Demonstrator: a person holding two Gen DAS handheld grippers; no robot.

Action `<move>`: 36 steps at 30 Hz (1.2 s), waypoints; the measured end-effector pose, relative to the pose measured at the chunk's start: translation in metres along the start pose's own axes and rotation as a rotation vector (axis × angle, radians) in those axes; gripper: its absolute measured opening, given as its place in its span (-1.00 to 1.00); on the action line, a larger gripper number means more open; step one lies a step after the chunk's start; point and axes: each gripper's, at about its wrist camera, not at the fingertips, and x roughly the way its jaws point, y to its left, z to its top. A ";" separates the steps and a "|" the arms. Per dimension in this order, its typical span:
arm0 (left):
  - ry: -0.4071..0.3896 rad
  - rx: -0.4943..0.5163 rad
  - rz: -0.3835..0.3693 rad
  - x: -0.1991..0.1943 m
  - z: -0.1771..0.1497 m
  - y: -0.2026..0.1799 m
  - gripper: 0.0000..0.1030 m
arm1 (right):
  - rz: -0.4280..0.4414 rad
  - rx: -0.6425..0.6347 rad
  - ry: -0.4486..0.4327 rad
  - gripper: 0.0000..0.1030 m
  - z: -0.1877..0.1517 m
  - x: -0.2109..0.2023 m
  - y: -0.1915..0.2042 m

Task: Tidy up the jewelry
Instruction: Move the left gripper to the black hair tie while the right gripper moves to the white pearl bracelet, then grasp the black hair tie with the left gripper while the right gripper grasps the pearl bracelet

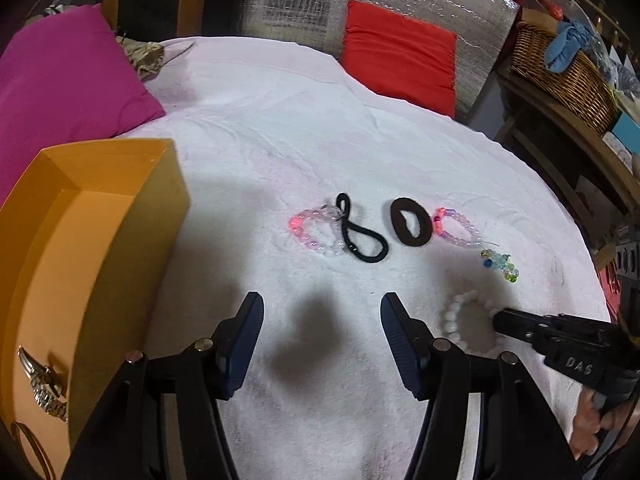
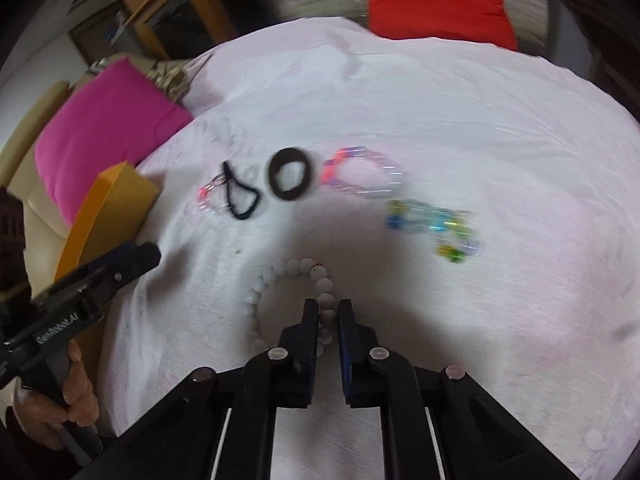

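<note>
From the left wrist cam, the left gripper [image 1: 322, 312] is hanging wide open over the white cloth [image 1: 280, 140], with the orange box [image 1: 132, 216] sitting just to its left and a watch [image 1: 44, 384] lying inside it. Over on the right wrist cam, the right gripper [image 2: 328, 312] is pinching down on the white bead bracelet [image 2: 260, 292], which is lying on the cloth nearer than the row of hair ties [image 2: 290, 180] and pink bracelets [image 2: 360, 172].
</note>
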 end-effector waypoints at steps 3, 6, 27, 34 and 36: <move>-0.013 -0.029 -0.033 0.003 0.010 -0.001 0.20 | 0.013 0.042 0.025 -0.80 -0.004 -0.007 -0.015; -0.052 -0.032 -0.037 0.008 0.024 -0.006 0.20 | 0.029 0.051 0.038 -0.80 -0.009 -0.011 -0.019; 0.047 0.055 -0.033 0.076 0.056 -0.026 -0.58 | 0.095 0.060 0.062 -0.80 -0.021 -0.011 -0.029; 0.074 0.155 -0.111 0.046 0.042 -0.048 -0.58 | 0.099 0.088 0.049 -0.80 -0.024 -0.020 -0.038; 0.092 0.195 -0.128 0.035 0.029 -0.057 -0.58 | 0.104 0.105 0.042 -0.80 -0.023 -0.023 -0.041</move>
